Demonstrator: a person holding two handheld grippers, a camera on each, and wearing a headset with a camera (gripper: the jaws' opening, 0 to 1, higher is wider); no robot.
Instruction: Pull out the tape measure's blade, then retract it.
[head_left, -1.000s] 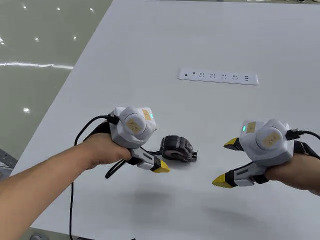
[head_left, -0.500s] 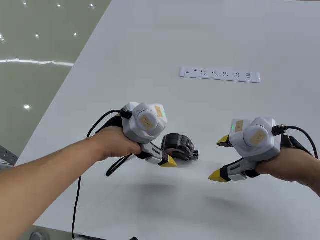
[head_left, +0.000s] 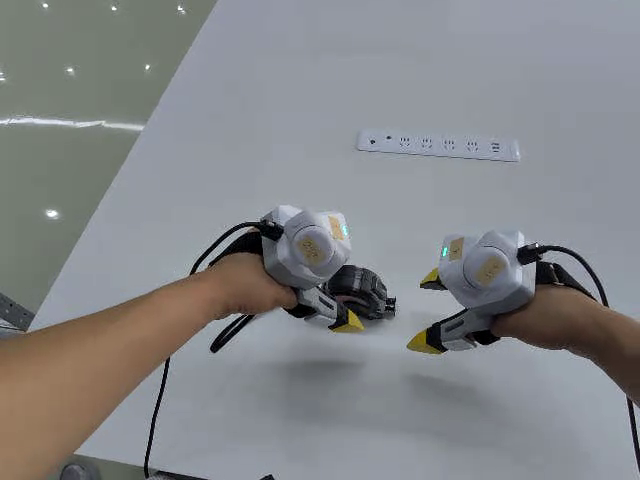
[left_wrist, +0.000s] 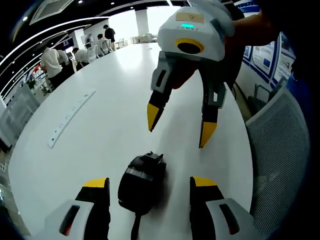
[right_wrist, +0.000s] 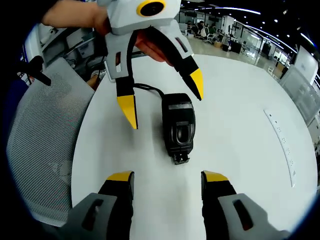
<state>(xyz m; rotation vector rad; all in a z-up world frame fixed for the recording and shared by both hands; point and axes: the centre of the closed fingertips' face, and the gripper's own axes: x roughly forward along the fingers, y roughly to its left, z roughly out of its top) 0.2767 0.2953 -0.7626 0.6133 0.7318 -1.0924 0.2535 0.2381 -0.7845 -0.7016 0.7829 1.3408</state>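
Note:
A black tape measure (head_left: 364, 289) lies on the white table (head_left: 300, 120), its blade tip facing the right gripper. My left gripper (head_left: 351, 305) is open and straddles the case from the left; in the left gripper view the tape measure (left_wrist: 142, 180) lies between the open jaws, and I cannot tell whether they touch it. My right gripper (head_left: 426, 311) hovers open a short way to the right, apart from the tape. In the right gripper view the tape measure (right_wrist: 179, 126) lies ahead, beyond the right gripper (right_wrist: 167, 176), with the left gripper (right_wrist: 162, 95) over its far end.
A white power strip (head_left: 440, 146) lies farther back on the table. A black cable (head_left: 214, 248) trails from the left gripper toward the table's near edge. A grey mesh chair (right_wrist: 45, 135) stands by that edge. People stand far off in the room (left_wrist: 52, 62).
My left gripper has moved right, closing in around the tape measure. My right gripper has moved left toward it. The tape measure has stayed put.

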